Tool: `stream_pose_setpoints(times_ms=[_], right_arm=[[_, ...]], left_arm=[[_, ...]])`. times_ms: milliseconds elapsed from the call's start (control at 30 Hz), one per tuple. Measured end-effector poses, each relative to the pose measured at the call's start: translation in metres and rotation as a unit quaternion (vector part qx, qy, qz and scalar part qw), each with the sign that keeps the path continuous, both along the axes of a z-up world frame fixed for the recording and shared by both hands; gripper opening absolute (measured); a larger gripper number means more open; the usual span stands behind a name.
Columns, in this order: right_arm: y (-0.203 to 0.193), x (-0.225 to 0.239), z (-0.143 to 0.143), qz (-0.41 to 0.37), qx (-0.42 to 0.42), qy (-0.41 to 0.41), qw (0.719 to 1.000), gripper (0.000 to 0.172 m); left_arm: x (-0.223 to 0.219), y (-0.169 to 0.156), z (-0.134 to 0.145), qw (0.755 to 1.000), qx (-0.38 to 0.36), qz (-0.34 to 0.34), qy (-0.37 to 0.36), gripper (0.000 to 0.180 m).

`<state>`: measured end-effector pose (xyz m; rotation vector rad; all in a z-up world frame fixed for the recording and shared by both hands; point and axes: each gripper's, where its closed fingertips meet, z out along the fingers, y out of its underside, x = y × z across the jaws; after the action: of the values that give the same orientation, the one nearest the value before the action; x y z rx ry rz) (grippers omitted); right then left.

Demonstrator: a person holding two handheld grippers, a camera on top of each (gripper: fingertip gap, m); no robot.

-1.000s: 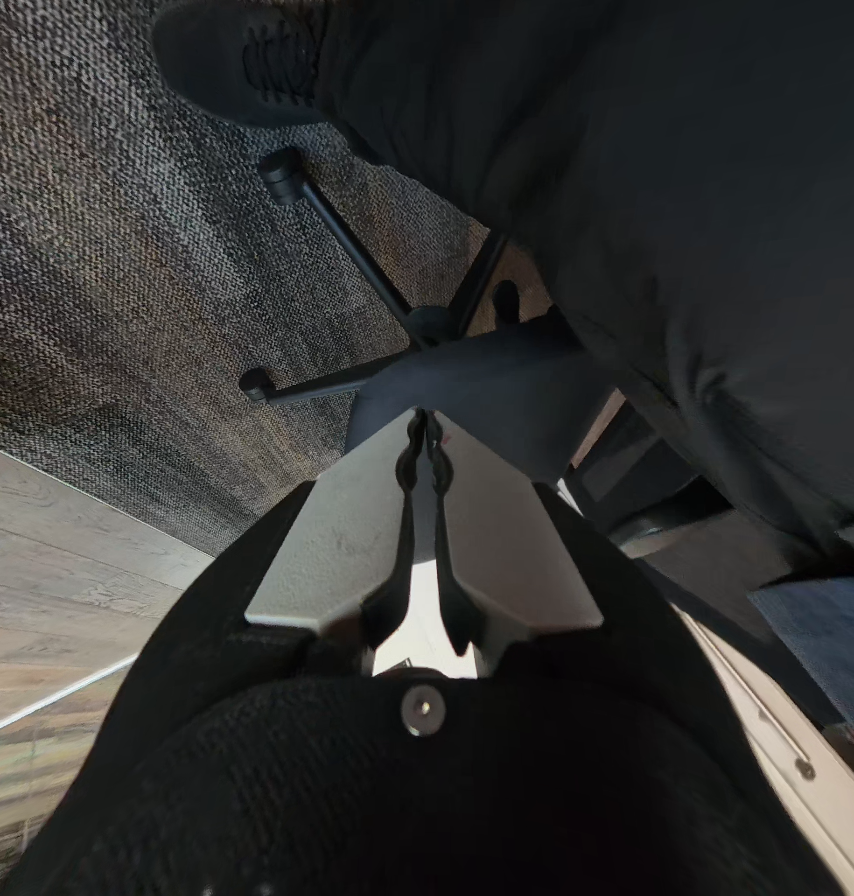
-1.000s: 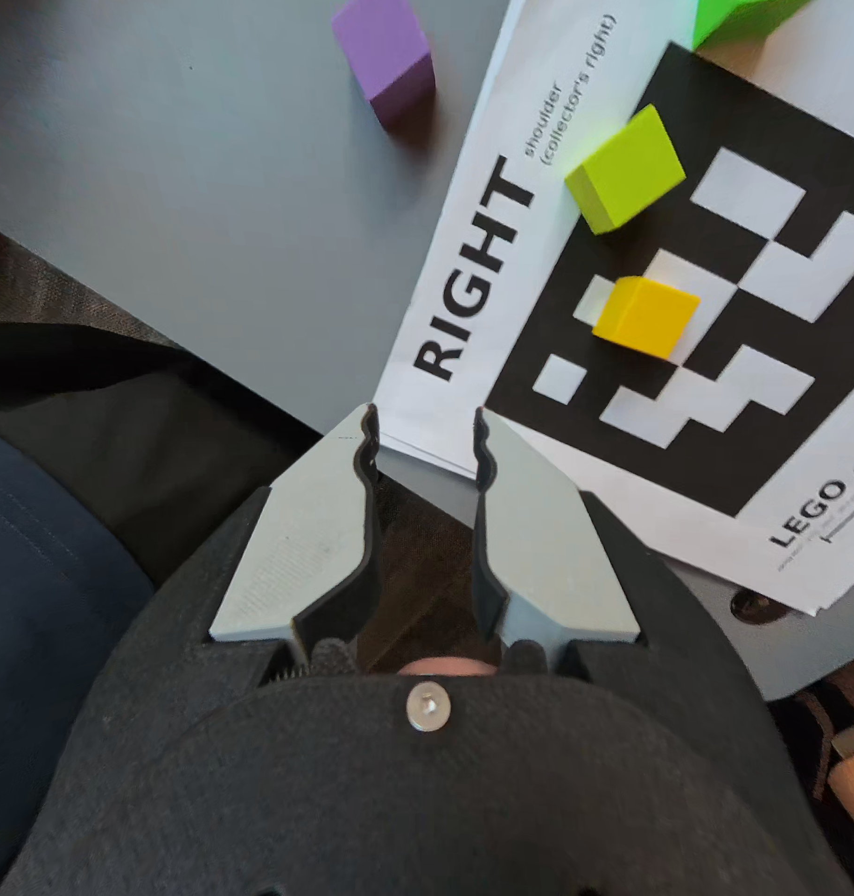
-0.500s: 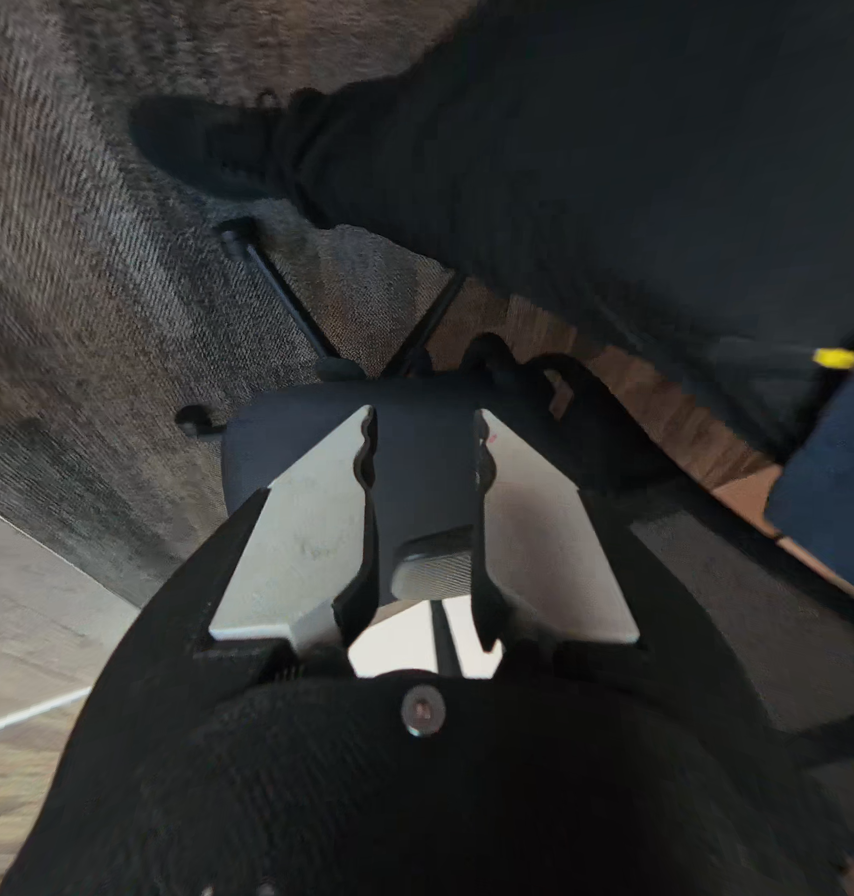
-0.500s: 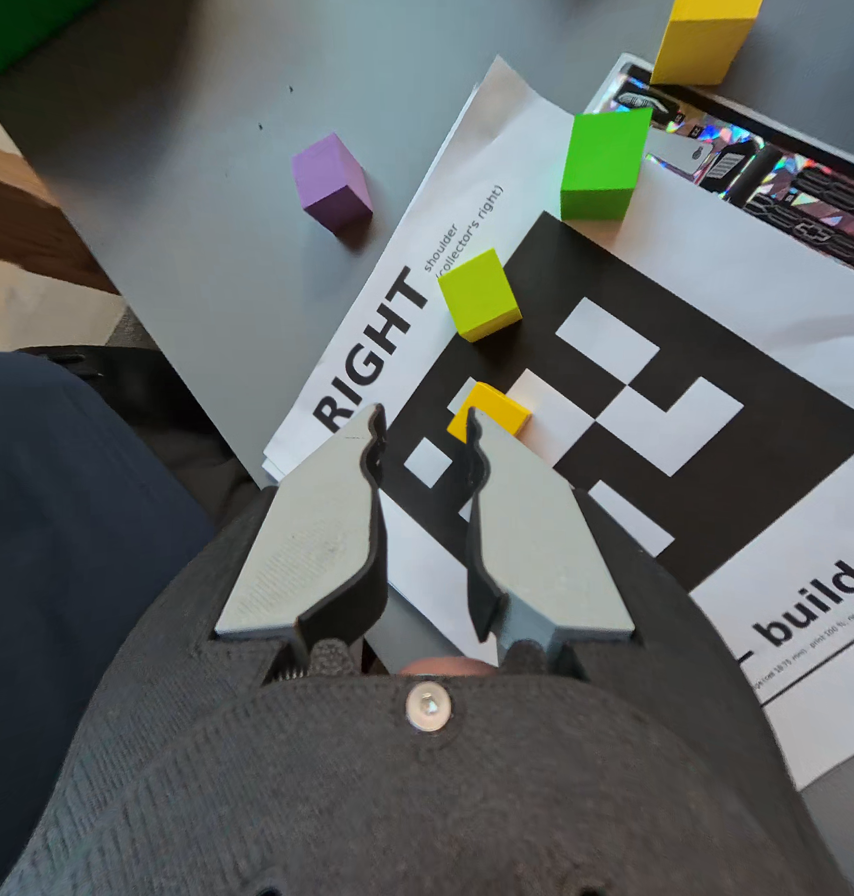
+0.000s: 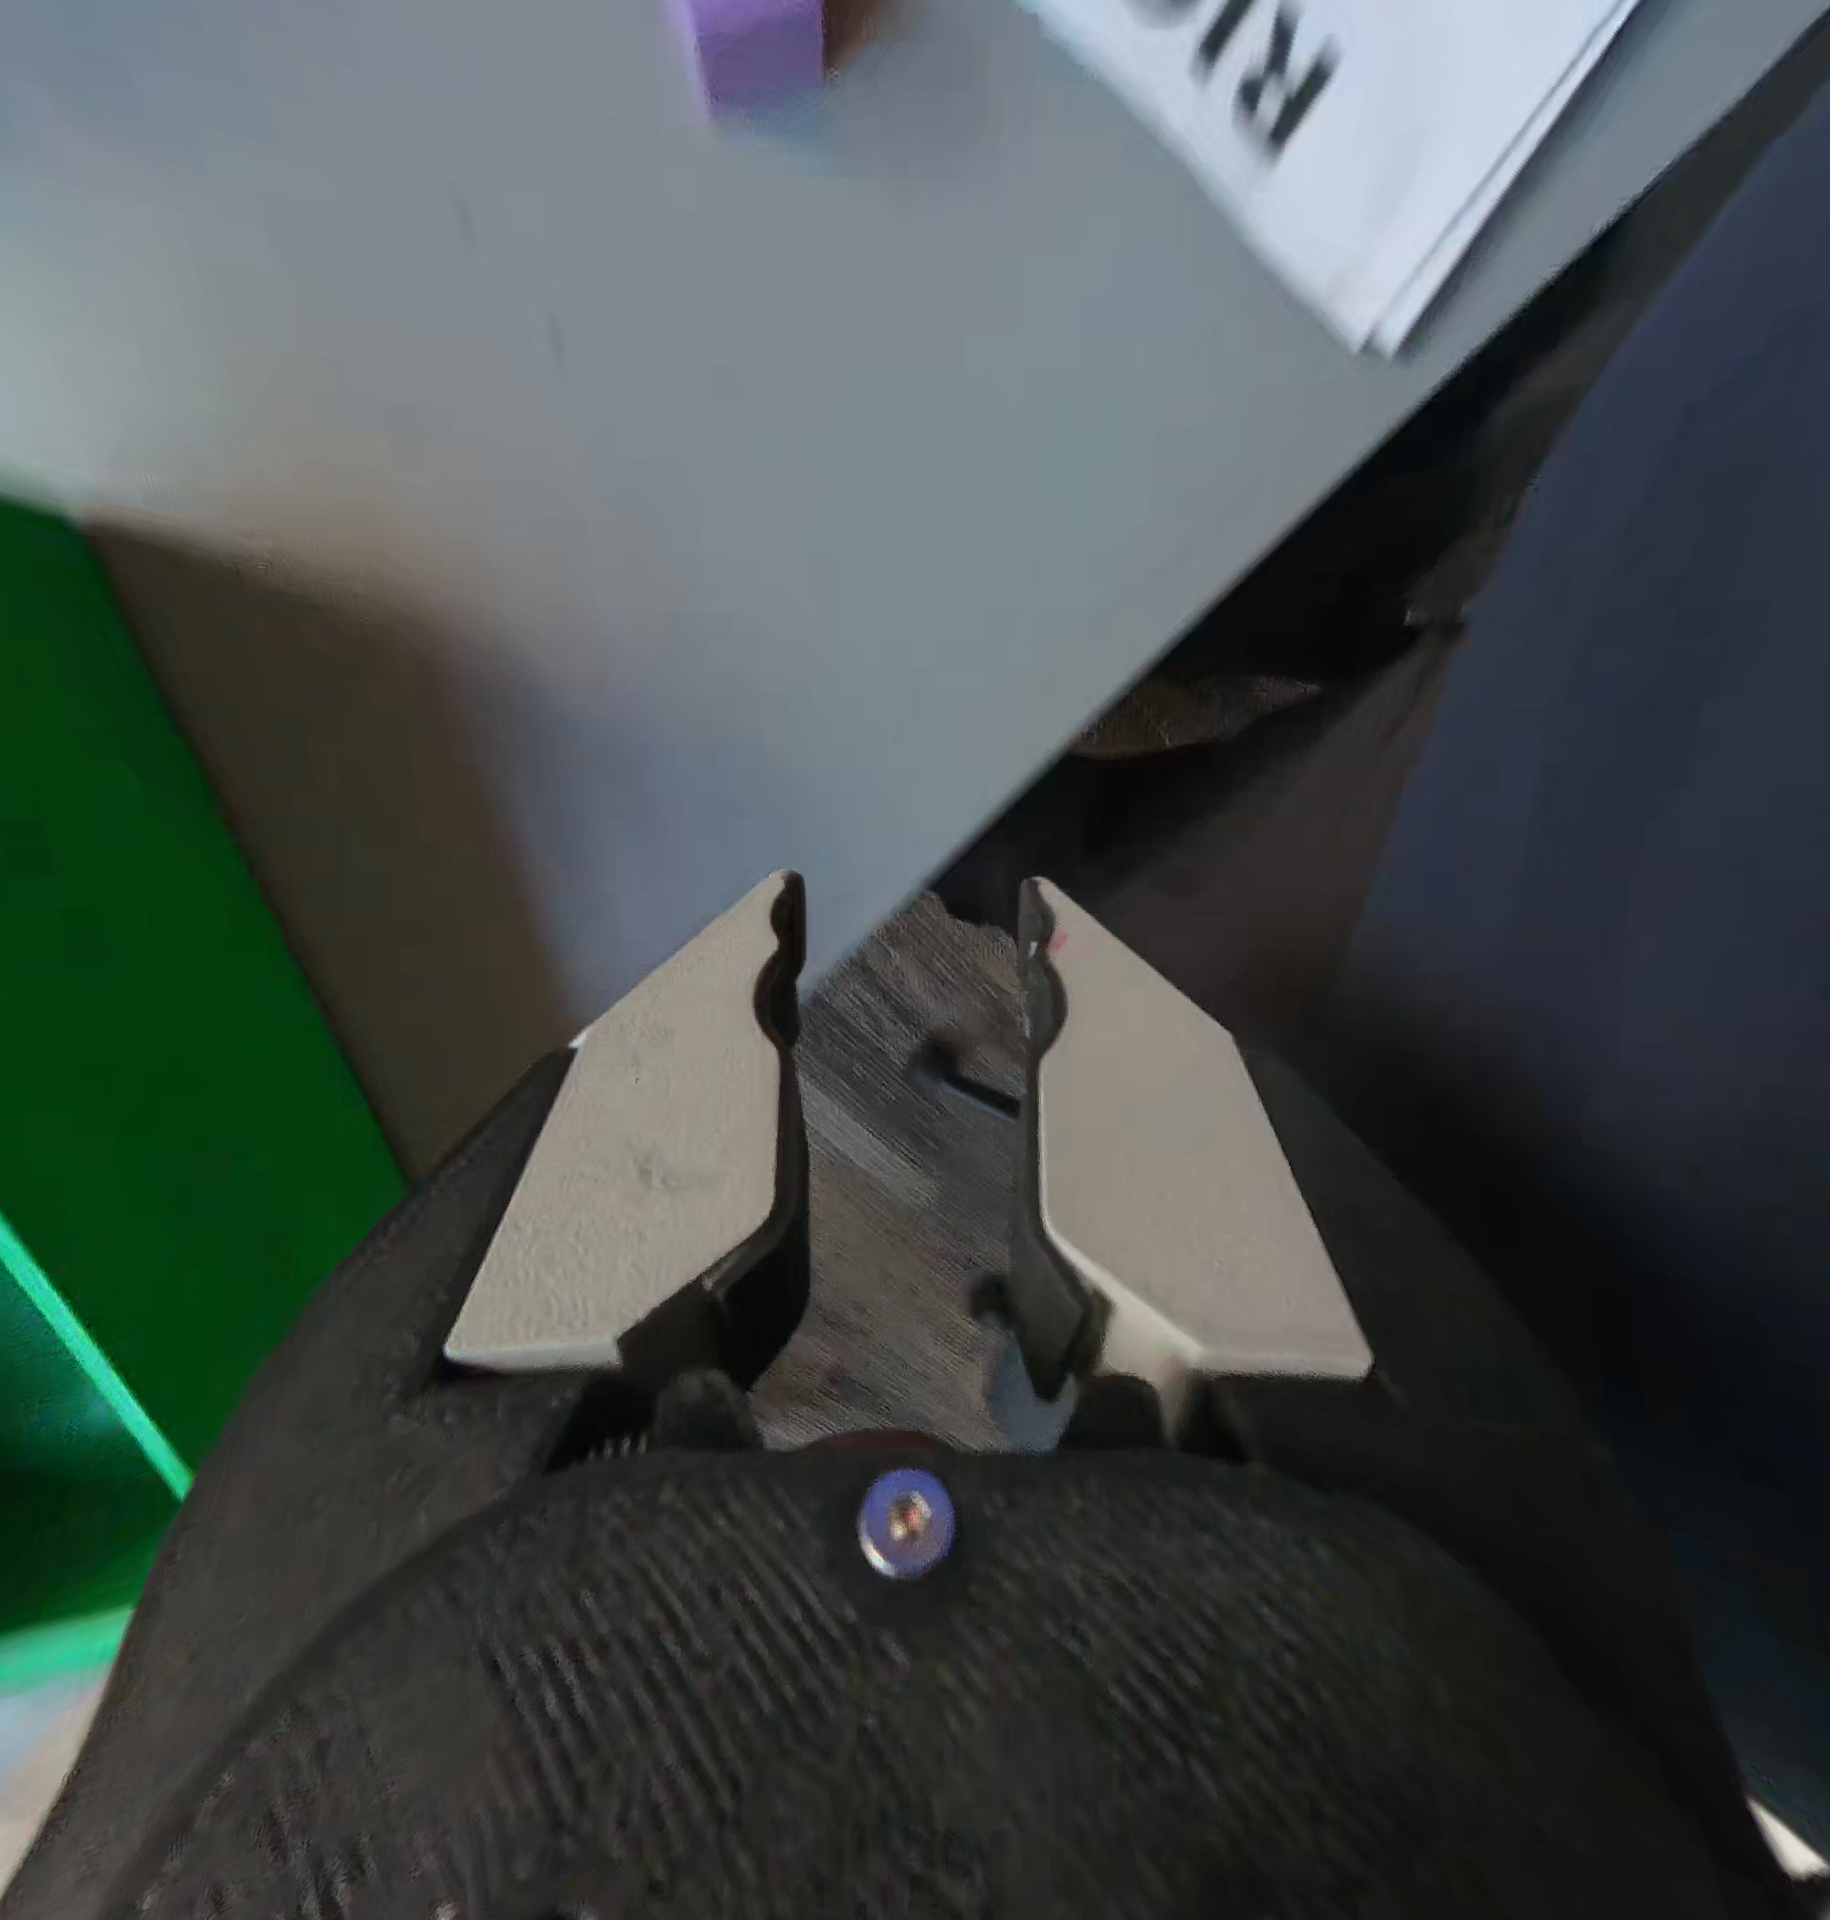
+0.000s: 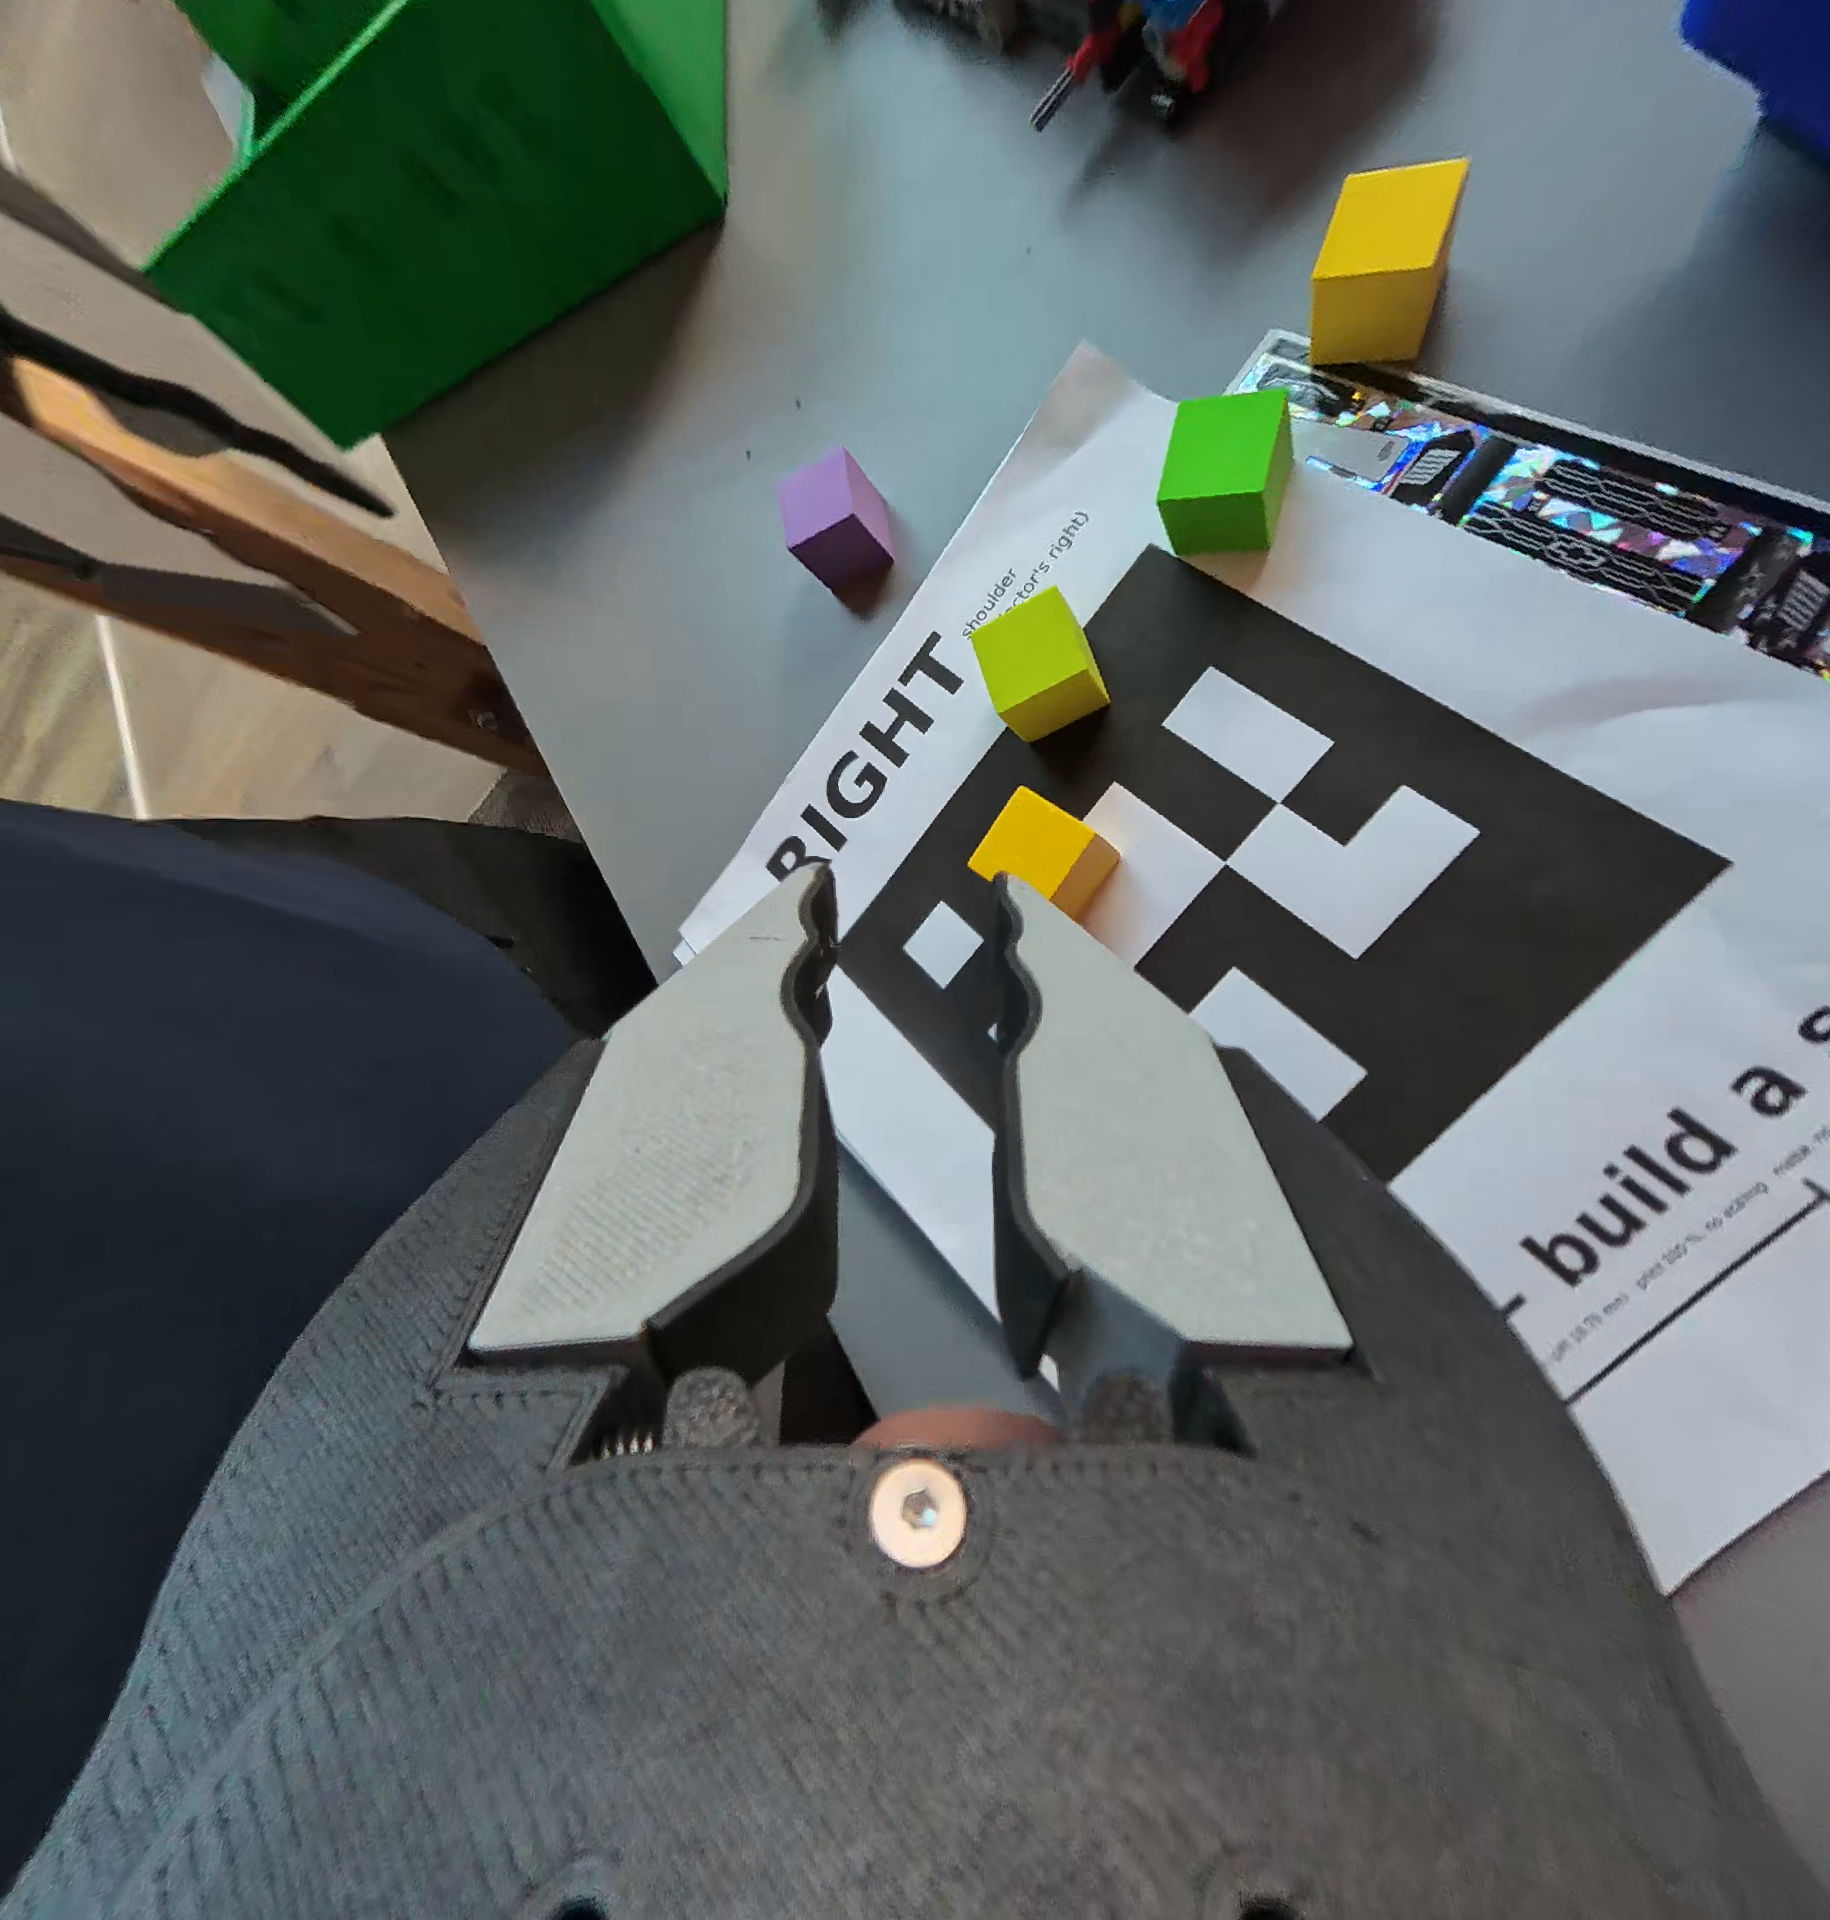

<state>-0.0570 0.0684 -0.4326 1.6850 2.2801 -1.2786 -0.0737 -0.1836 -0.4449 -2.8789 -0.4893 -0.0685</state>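
Observation:
My right gripper is open and empty. It hovers over a white paper sheet with a black-and-white square pattern on the grey table. A small yellow cube lies just beyond its right fingertip, outside the jaws. Farther on lie a lime cube, a green cube, a purple cube and a larger yellow block. My left gripper is open and empty at the table's near edge; this view is blurred. The purple cube shows far ahead.
A green box stands at the table's far left and shows in the left wrist view. A toy pile, a shiny patterned sheet and a wooden frame are around. A person's dark clothing is close. Left tips to right tips: about 25 cm. My right gripper is the nearer one to the small yellow cube: about 5 cm, against 25 cm. My right gripper's tips are some 15 cm from the larger yellow block.
My left gripper opened from shut and swung up from the floor and chair to the table edge. My right gripper moved forward over the paper toward the small yellow cube, its jaws a little narrower.

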Motion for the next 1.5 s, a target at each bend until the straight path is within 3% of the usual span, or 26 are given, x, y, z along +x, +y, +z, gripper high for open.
stream_pose_setpoints(times_ms=[133,233,433,600,733,867,1000,1133,1267,1500], right_arm=[[0.009,0.017,0.003,-0.028,0.007,-0.009,1.000,0.026],[0.015,0.035,0.005,-0.052,0.022,-0.017,0.998,0.027],[0.016,0.062,0.008,-0.142,0.028,-0.045,0.988,0.027],[-0.005,0.068,0.017,-0.197,0.031,-0.048,0.979,0.025],[-0.021,0.067,0.022,-0.229,0.030,-0.048,0.972,0.024],[-0.027,0.064,0.020,-0.238,0.032,-0.057,0.969,0.023],[-0.025,0.058,0.016,-0.237,0.036,-0.067,0.969,0.022],[-0.021,0.050,0.014,-0.238,0.044,-0.071,0.968,0.021],[-0.024,0.047,0.010,-0.242,0.040,-0.079,0.966,0.021],[-0.029,0.054,0.005,-0.247,0.040,-0.091,0.964,0.020]], left_arm=[[-0.037,0.074,-0.015,0.992,0.021,-0.116,0.036,0.048],[-0.058,0.107,-0.030,0.980,0.018,-0.192,0.045,0.054],[-0.072,0.125,-0.052,0.922,-0.006,-0.386,0.031,0.052],[-0.080,0.127,-0.069,0.877,-0.040,-0.477,0.037,0.027],[-0.089,0.135,-0.065,0.889,-0.022,-0.456,0.037,0.026],[-0.115,0.142,-0.030,0.917,0.027,-0.395,0.037,0.026],[-0.183,0.137,0.018,0.939,0.050,-0.333,0.070,0.026],[-0.255,0.124,0.046,0.957,0.041,-0.272,0.091,0.026],[-0.288,0.114,0.042,0.964,0.022,-0.252,0.081,0.026],[-0.289,0.111,0.020,0.964,-0.001,-0.260,0.063,0.026]])
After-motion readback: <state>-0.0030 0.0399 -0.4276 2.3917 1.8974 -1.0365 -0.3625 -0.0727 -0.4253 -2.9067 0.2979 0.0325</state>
